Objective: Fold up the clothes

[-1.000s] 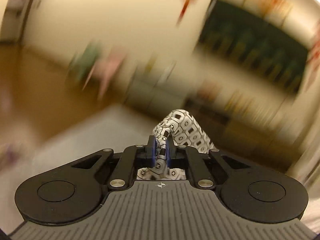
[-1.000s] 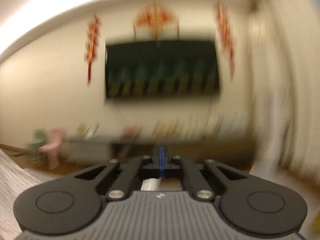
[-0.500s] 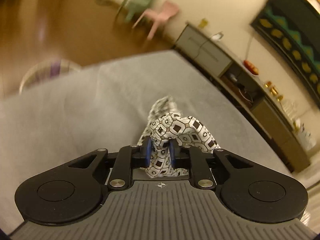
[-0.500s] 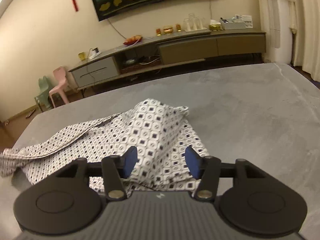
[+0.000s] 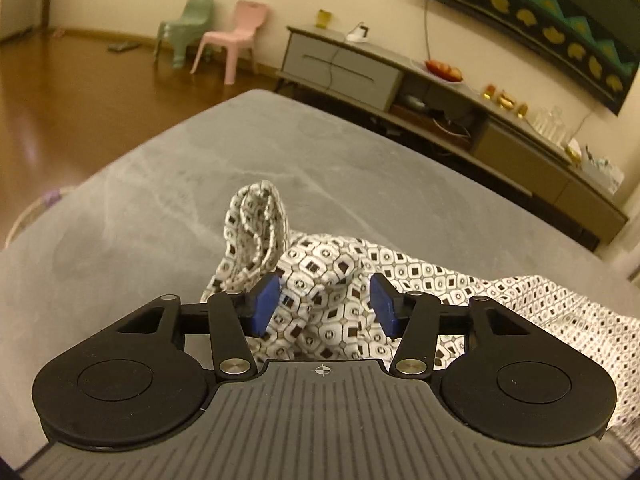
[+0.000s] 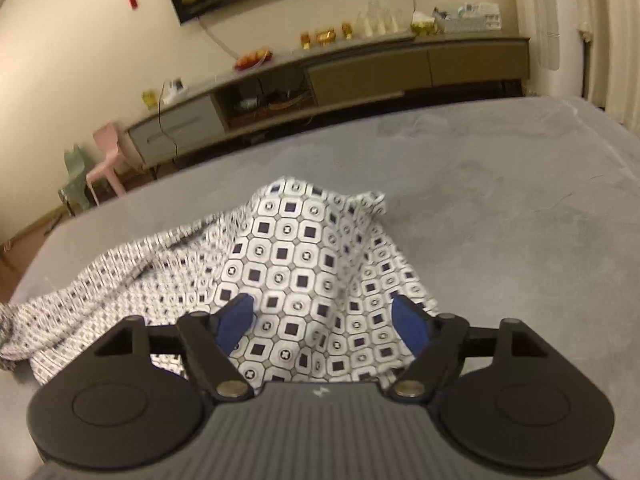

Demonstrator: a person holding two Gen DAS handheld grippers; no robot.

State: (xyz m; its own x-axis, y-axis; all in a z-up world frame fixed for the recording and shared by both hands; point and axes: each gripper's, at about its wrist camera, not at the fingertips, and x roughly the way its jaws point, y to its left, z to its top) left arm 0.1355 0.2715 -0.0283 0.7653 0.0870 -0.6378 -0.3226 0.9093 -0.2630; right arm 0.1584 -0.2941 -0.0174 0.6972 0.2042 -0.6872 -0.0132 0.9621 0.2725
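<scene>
A white garment with a dark square pattern lies crumpled on a grey bed. In the right wrist view it spreads left toward the bed's edge, with a raised peak in the middle. My right gripper hangs open just above its near part, blue pads apart. In the left wrist view the garment bunches under my left gripper, which is open too; a twisted loop of cloth stands up just beyond the left pad.
The grey bed ends at a wooden floor on the left. Beyond it stand a long low cabinet by the wall and two small plastic chairs. A round basket rim shows beside the bed.
Both grippers came down from pointing at the wall to the bed. The left one was shut on the garment and has let it go; the right one has opened too.
</scene>
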